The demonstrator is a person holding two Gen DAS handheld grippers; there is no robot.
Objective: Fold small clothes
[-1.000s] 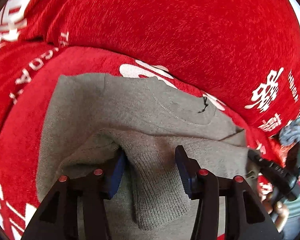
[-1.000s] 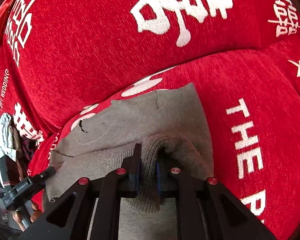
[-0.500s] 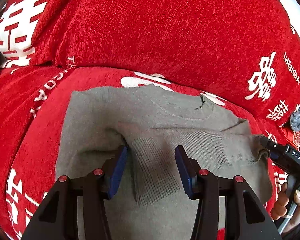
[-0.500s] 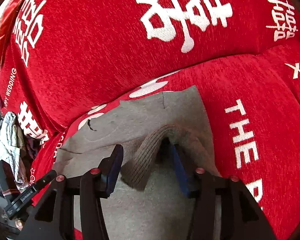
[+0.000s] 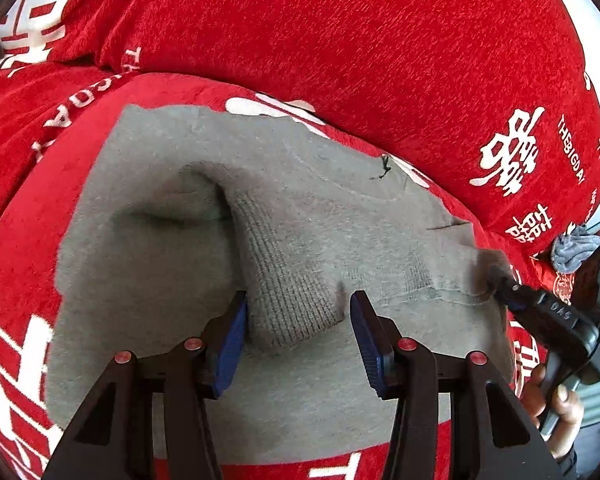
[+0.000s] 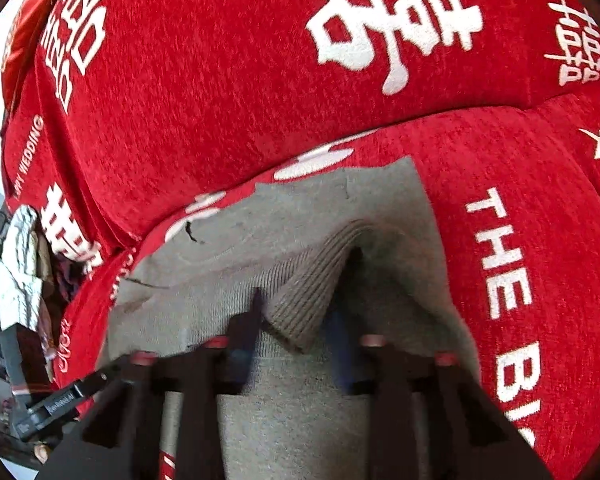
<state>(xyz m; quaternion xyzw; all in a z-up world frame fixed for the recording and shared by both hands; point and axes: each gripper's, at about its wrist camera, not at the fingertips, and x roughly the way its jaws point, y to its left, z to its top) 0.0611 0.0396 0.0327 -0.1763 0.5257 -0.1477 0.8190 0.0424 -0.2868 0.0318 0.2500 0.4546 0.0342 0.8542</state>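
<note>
Grey knit garment (image 5: 308, 216) spread on the red cover

It lies mostly flat, its far edge toward twelve o'clock by the cushion back. A ribbed cuff or hem (image 5: 288, 300) is bunched up off the cloth at about six o'clock in the left wrist view; a second ribbed fold (image 6: 312, 292) stands raised in the right wrist view. A short dark thread (image 5: 383, 168) shows near one o'clock.

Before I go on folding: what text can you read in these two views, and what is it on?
"THE BI", cut off: red sofa cover.
"PPY WEDDING", start hidden: same cover, left edge.
"THEBIGDAY": same cover, left wrist view.
"DAS", seen upside down: right gripper.
Large white Chinese characters: same cover.
Left gripper label: too blurred.
</note>
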